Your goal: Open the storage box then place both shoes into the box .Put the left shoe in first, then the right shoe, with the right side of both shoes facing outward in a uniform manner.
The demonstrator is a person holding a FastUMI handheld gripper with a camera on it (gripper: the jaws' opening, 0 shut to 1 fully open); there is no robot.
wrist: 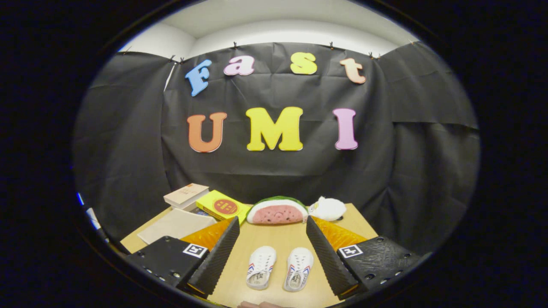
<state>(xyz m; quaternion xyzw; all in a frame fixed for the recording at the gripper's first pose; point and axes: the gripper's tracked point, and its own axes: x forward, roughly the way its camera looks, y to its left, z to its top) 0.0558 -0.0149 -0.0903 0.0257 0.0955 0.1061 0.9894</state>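
Two small white shoes lie side by side on the wooden table (280, 237), toes pointing away from me. The left shoe (260, 267) and the right shoe (298, 269) sit between my fingers, below them on the table. My gripper (272, 221) is open wide, held above the table, with nothing between its fingers. A pale flat box (176, 225) lies beyond the left finger, at the table's left side.
At the table's far edge lie a watermelon-slice plush (277, 210), a white plush toy (328, 208), a yellow book (222, 206) and a stack of pale books (186, 195). A bit of a hand (261, 304) shows at the near edge.
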